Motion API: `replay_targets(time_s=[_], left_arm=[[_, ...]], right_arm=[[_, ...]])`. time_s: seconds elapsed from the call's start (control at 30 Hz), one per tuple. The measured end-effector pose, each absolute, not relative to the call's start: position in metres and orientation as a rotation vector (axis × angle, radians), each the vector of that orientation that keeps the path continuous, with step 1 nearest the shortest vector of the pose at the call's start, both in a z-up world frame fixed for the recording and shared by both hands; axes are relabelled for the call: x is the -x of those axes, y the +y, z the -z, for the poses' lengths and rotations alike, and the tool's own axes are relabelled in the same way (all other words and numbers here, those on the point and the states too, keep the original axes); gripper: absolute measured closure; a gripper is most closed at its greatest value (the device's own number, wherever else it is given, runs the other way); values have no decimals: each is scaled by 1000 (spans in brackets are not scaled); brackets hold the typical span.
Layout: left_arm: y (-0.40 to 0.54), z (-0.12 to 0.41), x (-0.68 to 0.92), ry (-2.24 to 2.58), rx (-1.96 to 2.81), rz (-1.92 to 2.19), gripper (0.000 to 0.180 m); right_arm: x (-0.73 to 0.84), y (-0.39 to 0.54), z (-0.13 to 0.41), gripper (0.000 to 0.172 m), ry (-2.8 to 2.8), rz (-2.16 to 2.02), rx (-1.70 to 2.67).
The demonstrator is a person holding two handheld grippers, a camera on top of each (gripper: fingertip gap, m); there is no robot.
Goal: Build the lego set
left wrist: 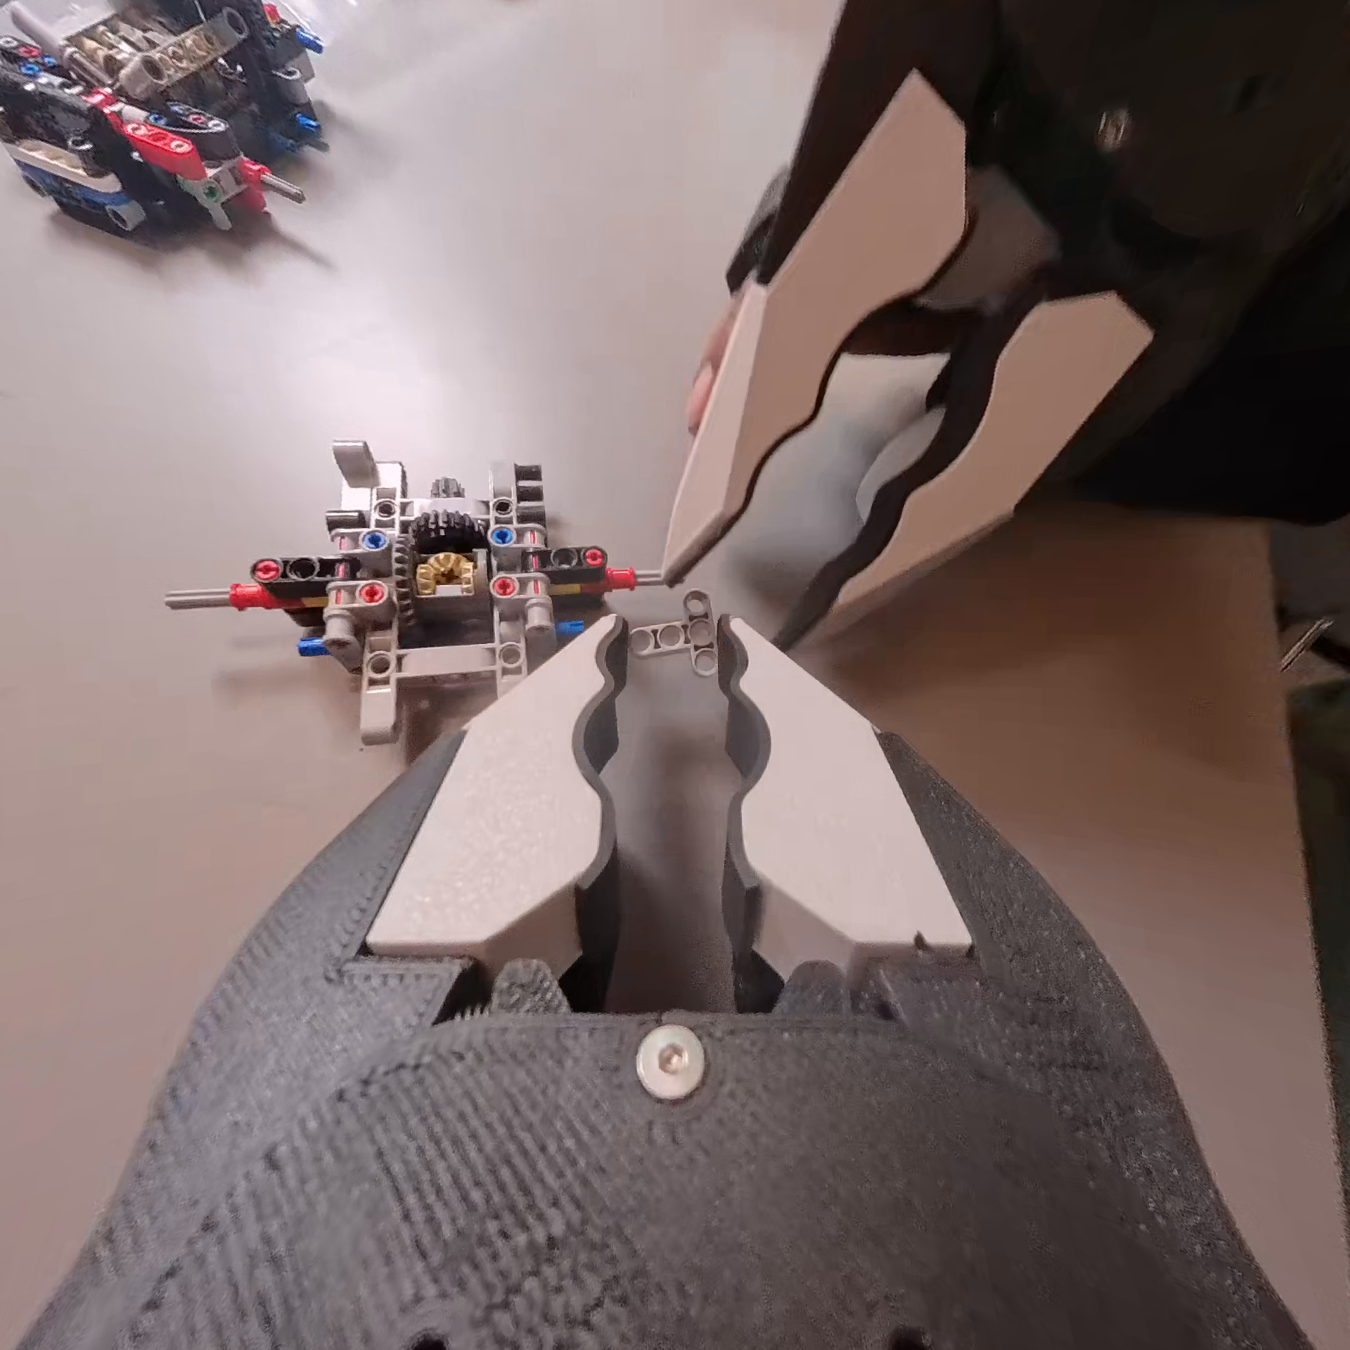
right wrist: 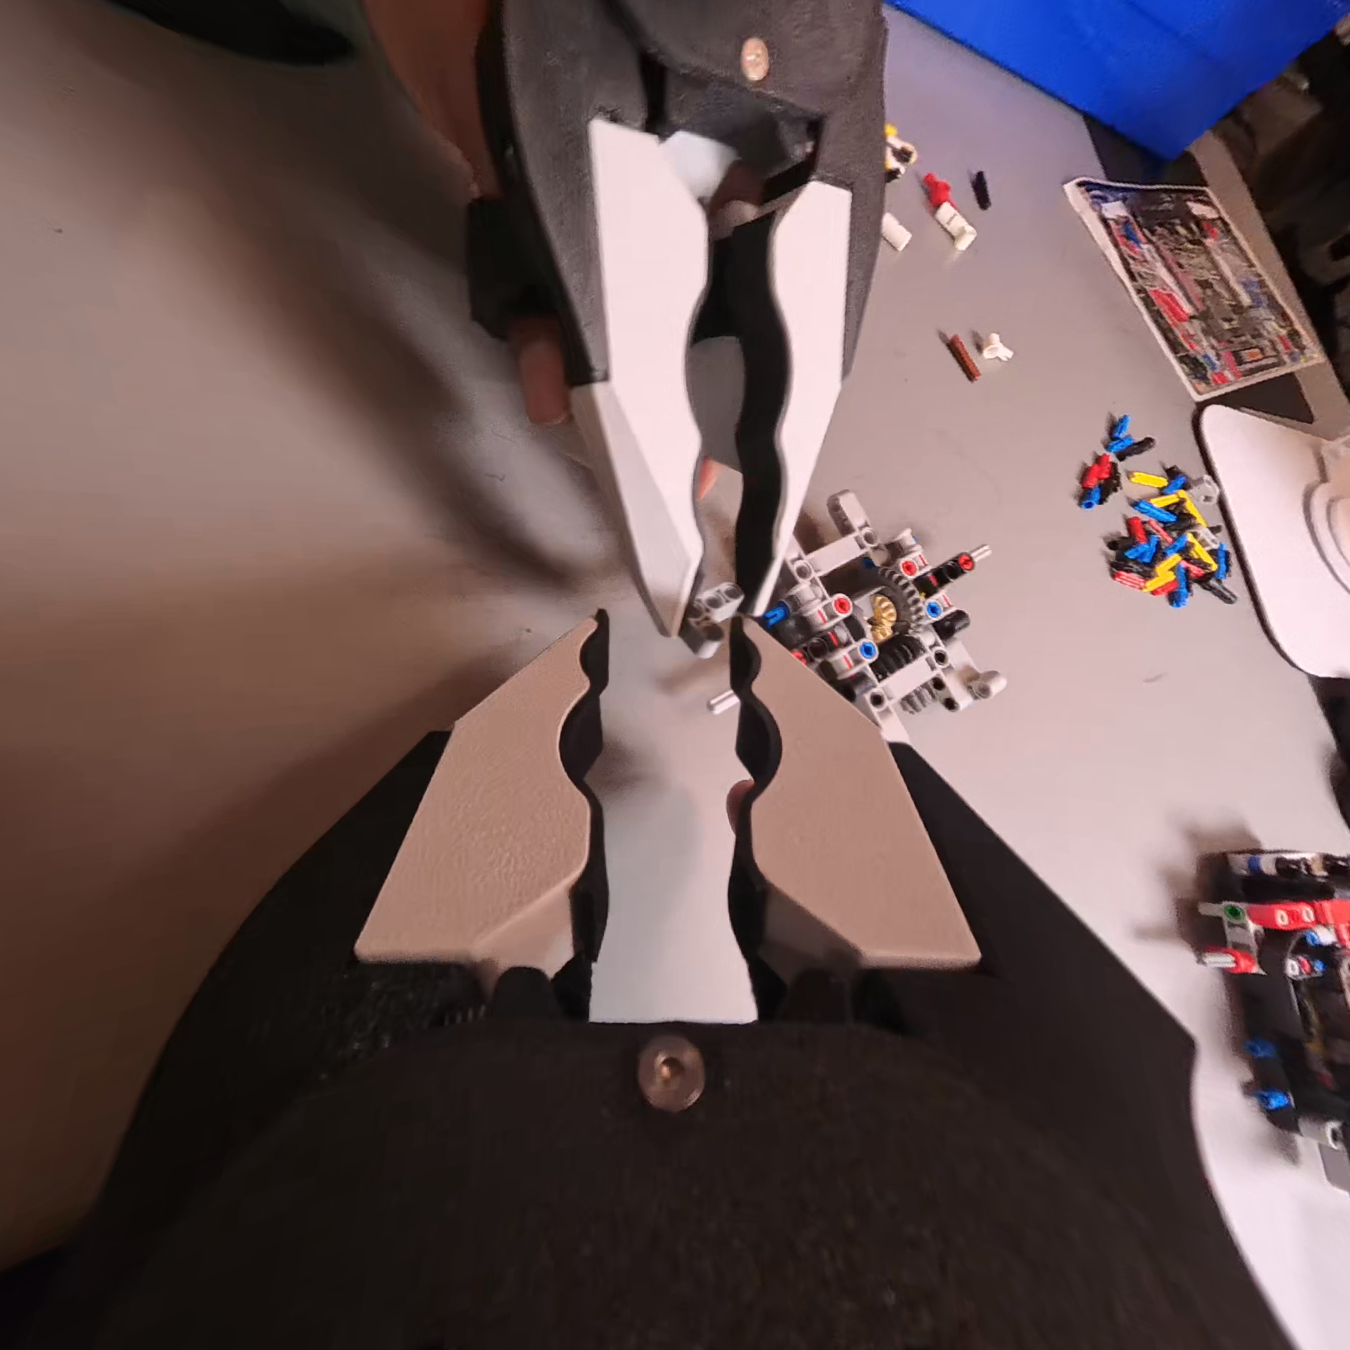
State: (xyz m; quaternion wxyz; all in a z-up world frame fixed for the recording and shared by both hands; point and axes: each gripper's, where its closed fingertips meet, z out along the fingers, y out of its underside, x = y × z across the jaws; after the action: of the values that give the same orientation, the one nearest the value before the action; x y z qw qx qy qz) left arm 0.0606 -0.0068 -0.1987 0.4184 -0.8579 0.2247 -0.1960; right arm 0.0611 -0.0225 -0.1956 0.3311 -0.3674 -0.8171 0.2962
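left gripper (left wrist: 673, 637): clamping a small grey T-shaped beam (left wrist: 681, 639) at its fingertips; both pads are pressing on the piece. From the right wrist view the same gripper (right wrist: 712, 617) is coming down from above with the grey piece (right wrist: 712, 621) pinched at its tips, lifted clear of the table.
right gripper (right wrist: 666, 635): jaws standing apart, nothing between them, only bare table showing through the gap. In the left wrist view it (left wrist: 730, 606) is hanging in from the upper right, one fingertip (left wrist: 676, 573) sitting just at the end of the axle.
gripper spacing: the two sets of fingertips are facing each other, near, with the T-beam just beside the right gripper's right finger (right wrist: 745, 643).
gear assembly (left wrist: 438, 577): lying flat on the table just left of the left gripper's tips; grey frame, black gear, tan bevel gear in the middle, red and blue pins, a grey axle (left wrist: 201, 599) sticking out to each side. In the right view it (right wrist: 887, 621) is sitting just beyond the right finger, partly covered by it.
table (left wrist: 475, 292): light grey, carrying everything.
loose pins (right wrist: 1158, 529): a red, blue, yellow and black heap lying farther out, well apart from the grippers.
bigger build (left wrist: 146, 117): black, red and blue model sitting at the far corner; also showing at the right edge (right wrist: 1286, 971).
booklet (right wrist: 1198, 285): printed sheet lying at the far side, next to a blue bin (right wrist: 1096, 58).
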Motion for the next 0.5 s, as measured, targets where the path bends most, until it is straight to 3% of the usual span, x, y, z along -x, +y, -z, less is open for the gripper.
replay_targets(time_s=[0.1,0.17,0.3,0.5], left_arm=[[-8,192,-62,460,2143,619,157],[-6,188,-60,404,2128,650,157],[-10,186,-64,372,2116,797,157],[-33,186,-71,595,2118,912,151]], right_arm=[[-55,-25,188,141,-2089,-774,937],[-51,-24,185,157,-2069,-738,911],[-58,-25,189,165,-2108,-771,907],[-80,-26,210,166,-2274,-796,958]])
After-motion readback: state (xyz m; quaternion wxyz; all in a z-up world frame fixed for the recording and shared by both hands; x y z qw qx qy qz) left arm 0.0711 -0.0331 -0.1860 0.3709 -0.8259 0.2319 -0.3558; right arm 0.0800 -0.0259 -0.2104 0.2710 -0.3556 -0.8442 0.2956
